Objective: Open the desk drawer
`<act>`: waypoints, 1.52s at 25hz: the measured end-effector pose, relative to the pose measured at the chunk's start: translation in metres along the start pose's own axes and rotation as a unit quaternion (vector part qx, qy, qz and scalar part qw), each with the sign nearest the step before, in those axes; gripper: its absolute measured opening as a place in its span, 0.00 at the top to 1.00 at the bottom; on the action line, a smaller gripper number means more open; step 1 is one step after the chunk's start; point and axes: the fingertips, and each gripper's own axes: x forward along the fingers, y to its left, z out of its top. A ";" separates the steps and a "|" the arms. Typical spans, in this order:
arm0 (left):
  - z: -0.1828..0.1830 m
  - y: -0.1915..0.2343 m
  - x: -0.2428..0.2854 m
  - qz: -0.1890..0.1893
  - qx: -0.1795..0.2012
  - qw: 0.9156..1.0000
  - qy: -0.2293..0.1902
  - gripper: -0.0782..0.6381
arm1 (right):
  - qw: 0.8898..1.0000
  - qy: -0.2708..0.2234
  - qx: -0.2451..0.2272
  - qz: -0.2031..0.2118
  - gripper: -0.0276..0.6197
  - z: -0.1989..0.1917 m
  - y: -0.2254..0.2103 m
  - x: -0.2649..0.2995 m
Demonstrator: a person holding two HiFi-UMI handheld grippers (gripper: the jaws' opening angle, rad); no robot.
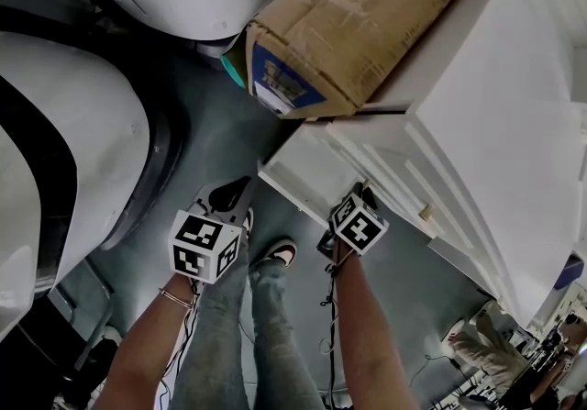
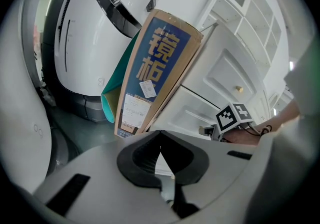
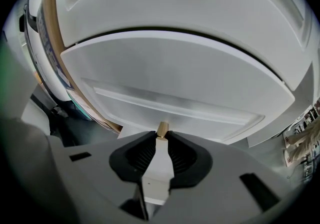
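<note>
Looking down in the head view, I see the right hand-held gripper (image 1: 360, 200) at the drawer (image 1: 307, 165), low on the white table (image 1: 495, 124). In the left gripper view, the left hand-held gripper (image 2: 160, 134) is closed and empty, facing a cardboard box (image 2: 157, 67). In the right gripper view, the 2 jaws pinch only the small knob (image 3: 163, 129) by its tip; I judge a skewed pull could slip them off.

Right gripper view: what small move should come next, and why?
Probably a gentle pull straight back. The right gripper appears closed on the brass knob of the white drawer front, so drawing back should slide the drawer out.
</note>
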 end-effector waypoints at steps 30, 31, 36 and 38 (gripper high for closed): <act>-0.017 0.008 -0.022 0.018 -0.020 0.999 -0.016 0.87 | 1.000 0.021 0.001 -0.008 0.83 -0.046 0.011 -0.027; -0.017 0.007 -0.023 0.019 -0.020 0.999 -0.017 0.87 | 1.000 0.022 0.002 -0.007 0.83 -0.048 0.012 -0.028; -0.020 0.005 -0.025 0.021 -0.022 0.999 -0.020 0.87 | 1.000 0.025 0.003 -0.006 0.83 -0.055 0.013 -0.032; -0.021 0.004 -0.026 0.021 -0.022 0.999 -0.022 0.87 | 1.000 0.025 0.001 -0.004 0.83 -0.058 0.014 -0.033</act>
